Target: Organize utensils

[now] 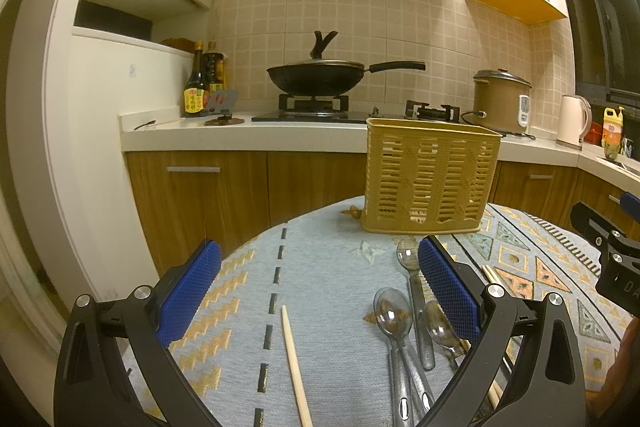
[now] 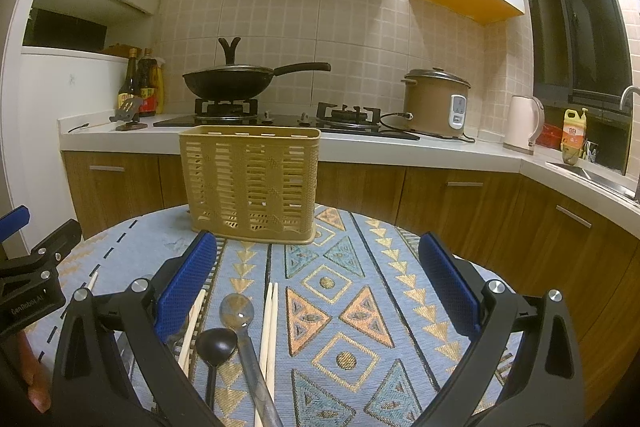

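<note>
A tan slotted utensil basket (image 1: 430, 175) stands upright at the far side of the patterned cloth; it also shows in the right wrist view (image 2: 250, 183). My left gripper (image 1: 320, 291) is open and empty above the cloth. Between its fingers lie a single chopstick (image 1: 295, 363) and several metal spoons (image 1: 394, 311). My right gripper (image 2: 318, 287) is open and empty. Near its left finger lie a metal spoon (image 2: 238, 311), a black spoon (image 2: 216, 345) and a pair of chopsticks (image 2: 270, 327). More chopsticks (image 2: 192, 323) lie partly hidden behind that finger.
The round table's patterned cloth (image 2: 360, 307) carries everything. Behind it runs a kitchen counter (image 1: 240, 133) with a wok (image 1: 320, 77), a rice cooker (image 2: 436, 103), a kettle (image 2: 524, 125) and sauce bottles (image 1: 200, 87). The other gripper shows at each view's edge (image 1: 612, 251).
</note>
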The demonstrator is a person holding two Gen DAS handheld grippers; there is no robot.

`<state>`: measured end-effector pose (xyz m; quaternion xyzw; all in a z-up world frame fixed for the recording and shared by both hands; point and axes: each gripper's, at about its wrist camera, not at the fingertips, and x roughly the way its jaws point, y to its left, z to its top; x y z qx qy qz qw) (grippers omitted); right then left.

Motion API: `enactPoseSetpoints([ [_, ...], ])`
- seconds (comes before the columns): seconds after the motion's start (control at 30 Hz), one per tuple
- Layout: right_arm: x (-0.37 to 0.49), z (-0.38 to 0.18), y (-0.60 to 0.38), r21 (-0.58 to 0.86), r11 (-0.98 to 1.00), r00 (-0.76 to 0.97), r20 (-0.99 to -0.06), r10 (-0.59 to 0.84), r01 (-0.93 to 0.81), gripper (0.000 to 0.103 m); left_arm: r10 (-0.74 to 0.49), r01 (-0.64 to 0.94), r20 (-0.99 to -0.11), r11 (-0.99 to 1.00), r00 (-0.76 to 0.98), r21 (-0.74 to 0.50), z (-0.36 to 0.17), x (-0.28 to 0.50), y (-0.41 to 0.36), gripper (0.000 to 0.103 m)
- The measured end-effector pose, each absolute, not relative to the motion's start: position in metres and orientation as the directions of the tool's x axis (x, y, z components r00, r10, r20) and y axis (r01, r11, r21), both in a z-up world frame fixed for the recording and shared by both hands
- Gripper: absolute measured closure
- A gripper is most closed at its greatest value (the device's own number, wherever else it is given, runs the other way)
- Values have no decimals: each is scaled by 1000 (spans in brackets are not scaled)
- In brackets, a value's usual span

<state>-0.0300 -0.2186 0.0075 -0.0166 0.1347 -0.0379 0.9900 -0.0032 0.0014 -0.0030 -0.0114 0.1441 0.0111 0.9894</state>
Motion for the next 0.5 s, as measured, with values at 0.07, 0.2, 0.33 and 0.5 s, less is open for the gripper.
enactPoseSetpoints([
  [0.07,-30,7,-218,-46,996,961,-266,-81,71,6,20,-28,-296,999,955,-24,-4,-2,2,7],
  [0.2,-30,7,-218,-43,997,960,-267,-80,71,6,18,-31,-304,999,952,-38,-4,0,4,7],
  [0.33,-29,5,-218,-47,997,959,-271,-78,67,6,18,-31,-305,999,952,-38,-4,0,4,7],
  [0.5,-28,4,-217,-58,995,959,-267,-94,81,6,24,-38,-306,998,952,-41,-4,0,5,7],
])
